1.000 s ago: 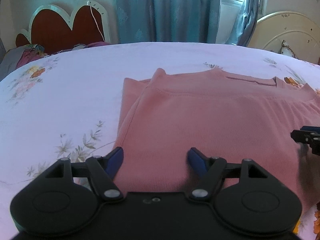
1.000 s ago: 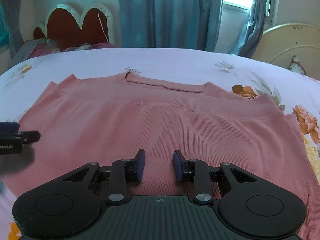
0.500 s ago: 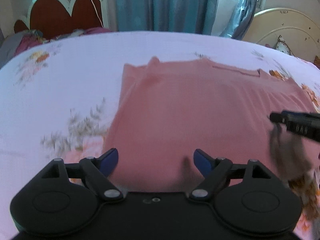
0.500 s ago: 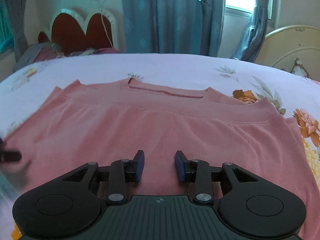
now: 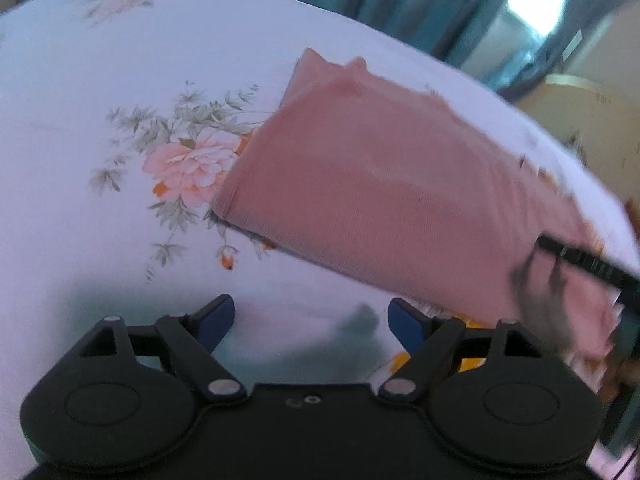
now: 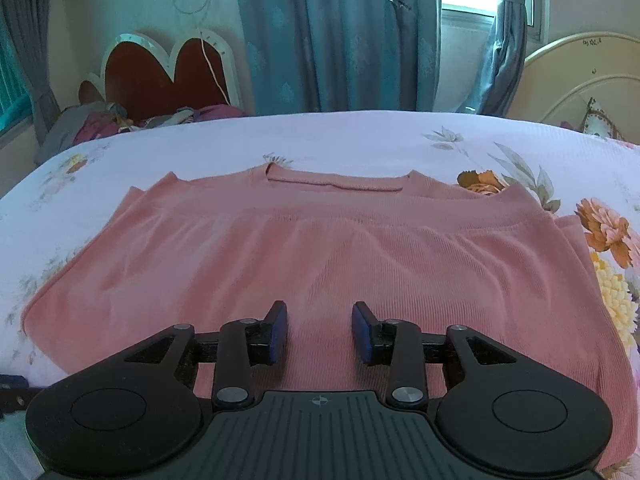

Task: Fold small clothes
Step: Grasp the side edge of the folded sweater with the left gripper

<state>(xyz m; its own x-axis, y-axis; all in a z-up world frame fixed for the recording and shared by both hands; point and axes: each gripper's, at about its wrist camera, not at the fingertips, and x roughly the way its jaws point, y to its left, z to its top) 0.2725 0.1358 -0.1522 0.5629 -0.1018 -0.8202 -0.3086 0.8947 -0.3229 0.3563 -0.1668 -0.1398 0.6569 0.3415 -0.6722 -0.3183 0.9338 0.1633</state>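
Observation:
A pink knit top [image 6: 320,256] lies folded in half on the flowered bed sheet, neckline at the far side. It also shows in the left wrist view [image 5: 392,184], tilted and blurred. My left gripper [image 5: 310,320] is open wide and empty over bare sheet, just short of the top's near left edge. My right gripper [image 6: 319,330] is open and empty, low over the near part of the top. The right gripper's tip [image 5: 584,262] shows blurred at the right of the left wrist view.
The bed sheet [image 6: 360,136] is white with flower prints. A heart-shaped red headboard [image 6: 168,76] and a pile of clothes [image 6: 100,124] stand at the far left. Blue curtains [image 6: 336,36] hang behind. A cream headboard [image 6: 584,76] is at the far right.
My left gripper has pulled back off the top towards the near left and tilted; it now hangs over bare sheet. My right gripper has opened a little wider and stayed over the top.

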